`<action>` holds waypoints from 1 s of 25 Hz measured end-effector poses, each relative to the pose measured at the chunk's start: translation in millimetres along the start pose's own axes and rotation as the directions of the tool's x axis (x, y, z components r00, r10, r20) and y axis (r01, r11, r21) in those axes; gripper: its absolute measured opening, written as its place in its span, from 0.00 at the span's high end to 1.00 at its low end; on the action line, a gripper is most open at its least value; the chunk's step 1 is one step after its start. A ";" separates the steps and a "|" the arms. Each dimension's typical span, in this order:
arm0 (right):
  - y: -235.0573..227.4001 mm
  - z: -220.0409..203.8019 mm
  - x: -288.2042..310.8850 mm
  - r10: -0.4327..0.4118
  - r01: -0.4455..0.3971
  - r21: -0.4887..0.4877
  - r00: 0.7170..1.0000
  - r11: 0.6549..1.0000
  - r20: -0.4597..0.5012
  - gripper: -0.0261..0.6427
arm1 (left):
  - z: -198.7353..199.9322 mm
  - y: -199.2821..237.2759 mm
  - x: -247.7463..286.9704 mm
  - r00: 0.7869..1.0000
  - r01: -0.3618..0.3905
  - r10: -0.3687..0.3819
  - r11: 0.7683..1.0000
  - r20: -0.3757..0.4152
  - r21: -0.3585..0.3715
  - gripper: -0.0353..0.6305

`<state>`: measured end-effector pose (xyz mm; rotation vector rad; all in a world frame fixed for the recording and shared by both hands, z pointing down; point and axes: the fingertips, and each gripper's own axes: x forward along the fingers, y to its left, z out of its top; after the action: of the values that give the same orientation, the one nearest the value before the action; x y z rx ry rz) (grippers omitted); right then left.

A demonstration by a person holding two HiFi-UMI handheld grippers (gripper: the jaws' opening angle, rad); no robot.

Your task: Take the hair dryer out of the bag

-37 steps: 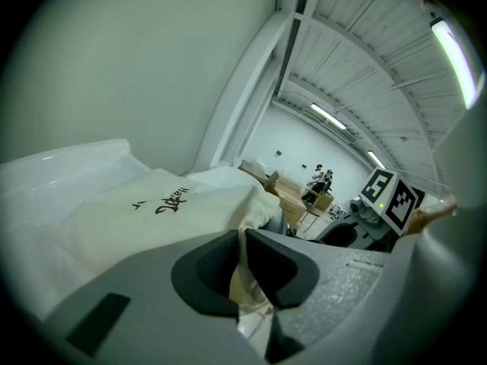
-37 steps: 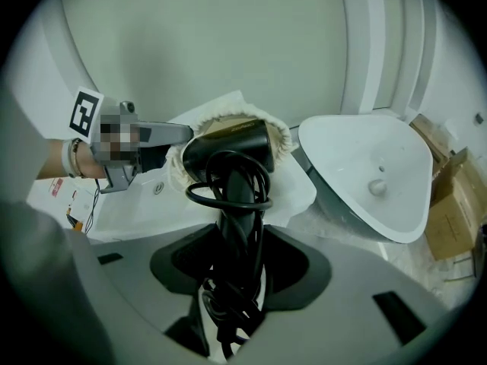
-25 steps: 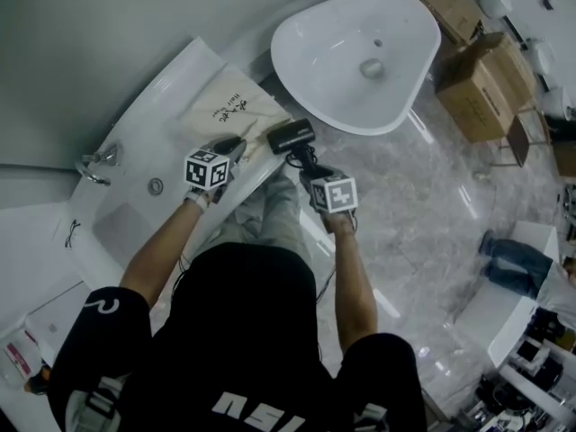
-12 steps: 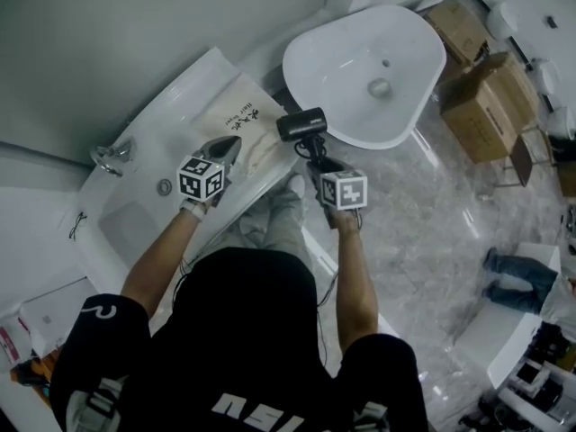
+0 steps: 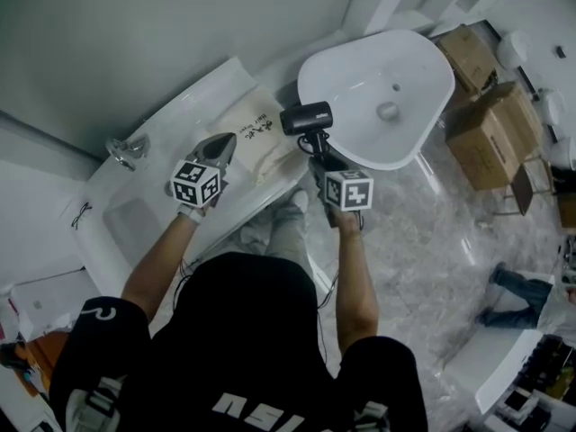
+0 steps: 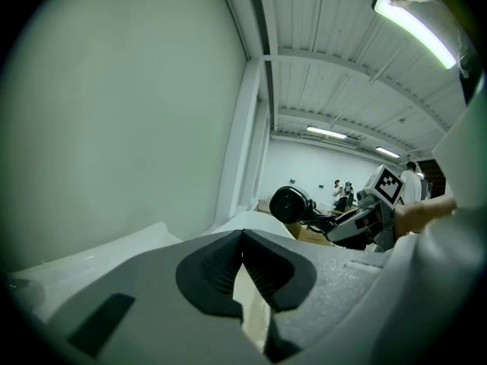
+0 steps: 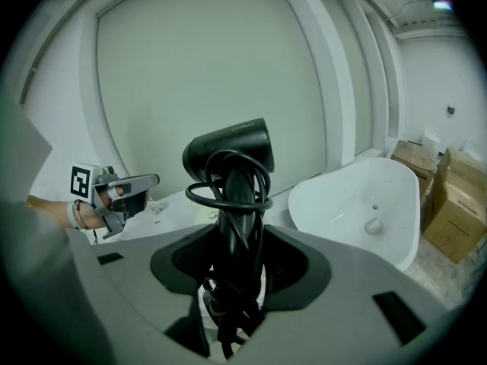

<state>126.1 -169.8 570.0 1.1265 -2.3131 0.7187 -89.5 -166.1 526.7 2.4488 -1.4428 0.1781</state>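
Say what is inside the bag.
The bag has its inside covered by cloth; nothing shows there. The hair dryer is outside it, held in the right gripper.

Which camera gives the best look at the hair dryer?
The right gripper view: the hair dryer fills the centre, close up, its cord-wrapped handle clamped by the right gripper. The head view shows it small, from above. The left gripper view shows mostly its round end, far off.

free: counter (image 5: 184, 120) between faucet (image 5: 126, 149) and bag (image 5: 256, 138) | blocked: wall (image 5: 135, 34) behind, basin (image 5: 423, 66) at right
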 end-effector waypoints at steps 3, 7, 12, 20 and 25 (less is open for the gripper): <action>4.4 6.8 1.2 0.003 -0.003 -0.016 1.000 1.000 -0.002 0.69 | 2.0 7.3 -7.8 1.000 -0.026 0.026 1.000 0.008 -0.010 0.95; 12.0 13.3 7.2 0.026 -0.026 -0.031 1.000 0.999 -0.001 0.69 | 2.3 13.4 -14.2 0.999 -0.044 0.045 0.999 0.014 -0.017 0.95; 22.7 21.3 21.4 0.053 -0.053 -0.044 0.999 0.998 -0.009 0.69 | 2.4 27.7 -22.4 0.997 -0.073 0.074 0.997 0.019 -0.031 0.95; 50.7 32.8 52.3 0.112 -0.115 -0.089 0.993 0.989 -0.040 0.69 | 1.3 59.6 -44.1 0.988 -0.145 0.148 0.987 0.034 -0.063 0.95; 66.2 39.4 70.8 0.144 -0.150 -0.129 0.988 0.980 -0.057 0.69 | -5.1 76.0 -58.9 0.980 -0.192 0.196 0.977 0.032 -0.096 0.95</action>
<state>26.0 -200.1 566.8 0.8782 -2.3835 0.6260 -184.3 -150.0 530.9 2.2494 -1.6695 0.0990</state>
